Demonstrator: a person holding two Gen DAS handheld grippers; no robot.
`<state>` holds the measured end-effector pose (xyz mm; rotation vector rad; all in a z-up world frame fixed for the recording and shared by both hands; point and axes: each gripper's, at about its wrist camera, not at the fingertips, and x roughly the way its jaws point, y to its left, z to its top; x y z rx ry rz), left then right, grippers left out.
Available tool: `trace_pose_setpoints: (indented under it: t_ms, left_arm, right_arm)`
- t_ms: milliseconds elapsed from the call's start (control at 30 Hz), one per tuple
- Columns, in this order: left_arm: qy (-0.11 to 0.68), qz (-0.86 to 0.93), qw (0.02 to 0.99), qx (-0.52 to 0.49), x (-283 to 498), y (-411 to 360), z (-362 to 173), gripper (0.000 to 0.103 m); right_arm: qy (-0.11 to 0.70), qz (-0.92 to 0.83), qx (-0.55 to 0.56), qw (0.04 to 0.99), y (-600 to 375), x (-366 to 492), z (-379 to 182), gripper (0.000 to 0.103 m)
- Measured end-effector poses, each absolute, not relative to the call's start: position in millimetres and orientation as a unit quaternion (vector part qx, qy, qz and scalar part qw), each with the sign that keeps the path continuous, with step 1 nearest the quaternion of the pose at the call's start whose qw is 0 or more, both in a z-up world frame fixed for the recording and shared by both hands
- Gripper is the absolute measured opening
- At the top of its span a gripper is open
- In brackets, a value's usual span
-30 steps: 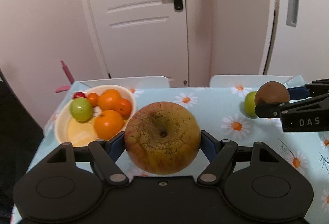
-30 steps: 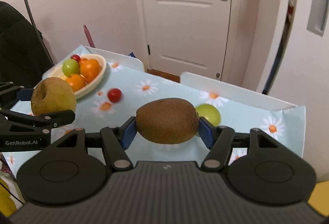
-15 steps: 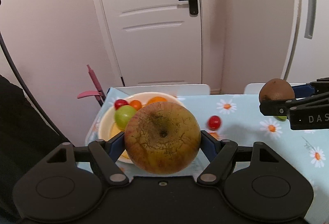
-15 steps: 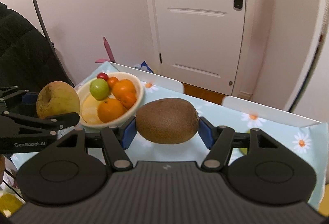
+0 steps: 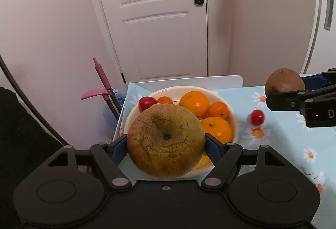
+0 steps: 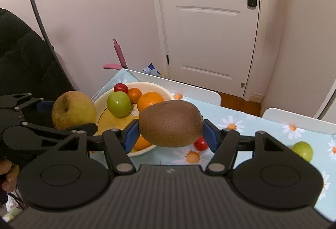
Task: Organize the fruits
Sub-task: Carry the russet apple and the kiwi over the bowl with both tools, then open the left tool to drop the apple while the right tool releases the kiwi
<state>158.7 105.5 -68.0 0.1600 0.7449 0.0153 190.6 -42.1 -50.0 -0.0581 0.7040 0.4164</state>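
Left gripper (image 5: pixel 166 144): jaws clamped on the apple (image 5: pixel 166 140), blue pads pressing its two sides; it hangs in front of the bowl (image 5: pixel 234 121), above its near left rim.
Apple: large, yellow-green with a reddish blush and cracked brown russet; its dimpled end faces the left wrist camera. In the right wrist view it sits at the left, by the bowl's left edge.
Right gripper (image 6: pixel 170 135): jaws clamped on the kiwi (image 6: pixel 170 123), pads at both ends; the kiwi lies crosswise, held in the air over the bowl's right rim.
Kiwi: brown, fuzzy, oval; in the left wrist view it shows at the far right, well apart from the apple.
Bowl: cream, shallow, yellow inside, at the left end of the desk (image 5: pixel 281 140).
Bowl contents: three oranges (image 5: pixel 194 104), a small orange fruit at the back, a red tomato (image 5: pixel 147 103) at the back left, a green apple (image 6: pixel 118 104) on the left side.
Loose tomato (image 5: pixel 257 117): red, on the cloth just right of the bowl.
Loose green fruit (image 6: pixel 302 150): on the cloth at the right, well apart from the bowl.
Desk: covered by a light blue cloth with daisies.
Background: white door (image 5: pixel 159 19) with a black handle, pink wall, pink-handled tool (image 5: pixel 103 79) leaning by the desk's left end, dark garment (image 6: pixel 23 56) at the left.
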Motion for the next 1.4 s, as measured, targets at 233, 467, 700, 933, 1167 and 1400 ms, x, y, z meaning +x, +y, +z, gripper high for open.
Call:
trace_pose_setpoints:
  t_ms: [233,467,700,933,1167,1400]
  left_arm:
    - [0.377,-0.017,0.921,0.092,187,122,-93,0.079]
    - [0.39,-0.035,0.914,0.106,201,127,-110,0.08]
    - [0.358,-0.044,0.925,0.118,192,127,-96,0.102]
    - [0.36,-0.018,0.927,0.103,179,133,-81,0.103]
    - [0.359,0.011,0.93,0.077,164,137,-74,0.103]
    - [0.364,0.037,0.929,0.058,154,144,-73,0.103]
  right_arm:
    - [0.35,0.18,-0.022,0.919,-24,204,-61,0.079]
    - [0.357,0.169,-0.02,0.918,-17,213,-68,0.079]
    - [0.359,0.177,-0.028,0.916,-13,220,-68,0.079]
    - [0.356,0.207,-0.044,0.91,-4,227,-61,0.079]
    - [0.355,0.243,-0.063,0.9,13,237,-58,0.079]
    - [0.363,0.271,-0.083,0.888,34,249,-72,0.079]
